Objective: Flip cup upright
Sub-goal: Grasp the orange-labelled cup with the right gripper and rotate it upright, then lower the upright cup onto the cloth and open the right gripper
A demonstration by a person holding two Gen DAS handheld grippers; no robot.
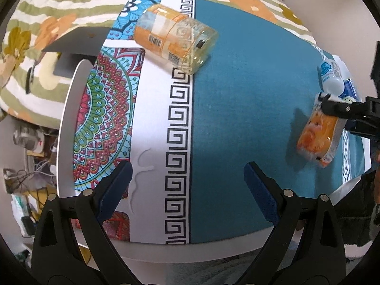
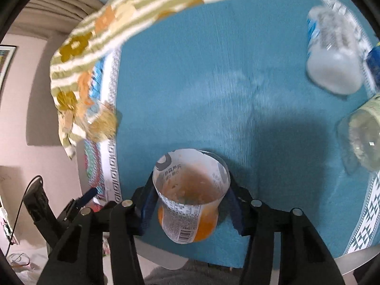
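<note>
My right gripper (image 2: 191, 204) is shut on a clear plastic cup (image 2: 190, 197) with an orange and white label; its open mouth faces away from the camera, over the blue tablecloth. In the left wrist view the same cup (image 1: 317, 140) hangs tilted in the right gripper's black fingers (image 1: 337, 108) at the table's right side, near its edge. My left gripper (image 1: 187, 182) is open and empty above the near table edge. A second clear cup with an orange label (image 1: 175, 38) lies on its side at the far left of the cloth.
A round table (image 1: 71, 99) carries a blue cloth (image 1: 237, 118) with a mandala print. A white and blue plastic bottle (image 2: 332, 54) lies at the right; a clear glass container (image 2: 365, 140) sits near it. A floral striped quilt (image 1: 59, 11) lies behind.
</note>
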